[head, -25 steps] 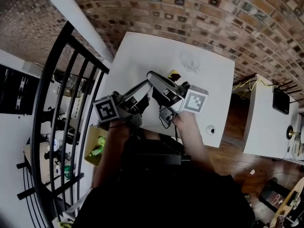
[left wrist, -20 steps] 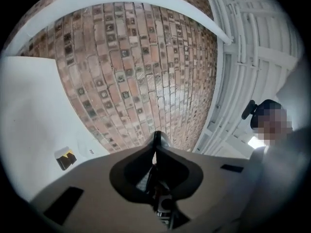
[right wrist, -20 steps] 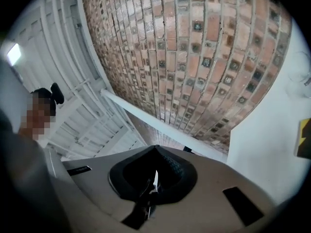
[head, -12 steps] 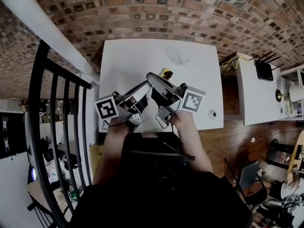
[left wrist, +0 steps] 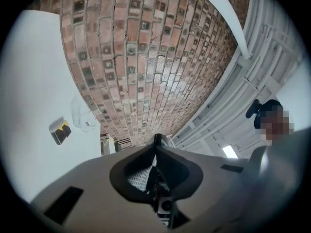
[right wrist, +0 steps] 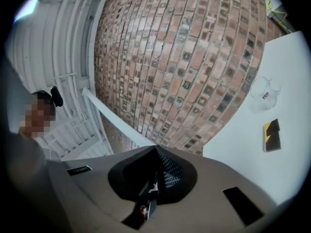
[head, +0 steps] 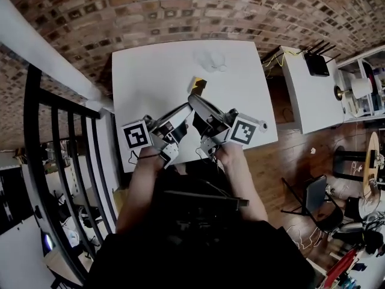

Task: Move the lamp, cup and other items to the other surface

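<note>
Seeing plain white on the table (head: 144, 71). Reading red-brown bricks with pale mortar and dark centre marks on the wall (head: 180, 5) at twelve o'clock. Noting black with a yellow zigzag on the card (head: 198, 86), and clear, colourless glass on the cup (head: 210, 60) at one o'clock from it. Finding grey shells and black hollows on the left gripper (left wrist: 156, 139) and right gripper (right wrist: 155, 148), with black-and-white square markers on their cubes. Noting black on the railing (head: 60, 137) at nine o'clock, white on the cabinet (head: 301, 101) at three o'clock, black on the router (head: 317, 65) there, brown on the floor (head: 283, 161) at four o'clock.
</note>
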### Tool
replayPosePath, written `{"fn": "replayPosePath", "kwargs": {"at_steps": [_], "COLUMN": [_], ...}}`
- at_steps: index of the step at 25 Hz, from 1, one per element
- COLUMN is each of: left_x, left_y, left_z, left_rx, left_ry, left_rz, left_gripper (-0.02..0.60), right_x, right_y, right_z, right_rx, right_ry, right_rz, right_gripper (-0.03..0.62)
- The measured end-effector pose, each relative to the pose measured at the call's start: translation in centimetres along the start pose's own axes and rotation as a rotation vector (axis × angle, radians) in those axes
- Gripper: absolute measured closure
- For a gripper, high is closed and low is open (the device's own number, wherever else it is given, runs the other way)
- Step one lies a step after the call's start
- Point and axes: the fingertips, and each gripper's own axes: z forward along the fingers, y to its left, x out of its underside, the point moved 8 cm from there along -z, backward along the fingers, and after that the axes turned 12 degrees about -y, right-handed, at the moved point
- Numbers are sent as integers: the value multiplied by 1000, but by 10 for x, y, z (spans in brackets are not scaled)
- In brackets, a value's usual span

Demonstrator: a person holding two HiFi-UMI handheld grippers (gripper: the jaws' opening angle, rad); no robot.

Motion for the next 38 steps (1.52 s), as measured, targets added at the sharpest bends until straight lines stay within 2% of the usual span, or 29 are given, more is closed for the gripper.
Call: {"fn": "replayPosePath", "kwargs": {"at_steps": [8, 11, 16, 18, 21, 24, 27, 33, 38], "left_x": [-11, -13, -13, -11, -11, -13, -14, -18, -21], "left_y": [13, 16, 19, 21, 22, 22, 21, 24, 25], "left_z": [3, 3, 4, 3, 0, -1, -4, -13, -18], "left_rx": [-21, -41, -68, -84, -103, -111, -115, -129, -140], "left_ry": [-52, -62, -73, -77, -86, -92, -102, -124, -141], "left_rz": [-13, -7, -3, -6, -5, 1, 2, 3, -1], "left_gripper": [549, 549, 549, 549, 549, 549, 549, 549, 549], "right_x": [-26, -39, -47, -43, -33, -25, -20, -12, 0], "right_y": [-56, -85, -143, -167, -198, -218, -233, -252, -271], "right_z": [-25, -31, -37, -36, -32, -26, -21, -6, -3], "right_rx": [165, 279, 475, 550, 646, 706, 754, 847, 901], "right_ry": [-69, -54, 14, 62, 137, 184, 227, 279, 333], "right_rz": [-53, -156, -306, -349, -397, -416, -444, -563, -617], "right_gripper": [583, 576, 440, 341, 248, 205, 189, 187, 187]}}
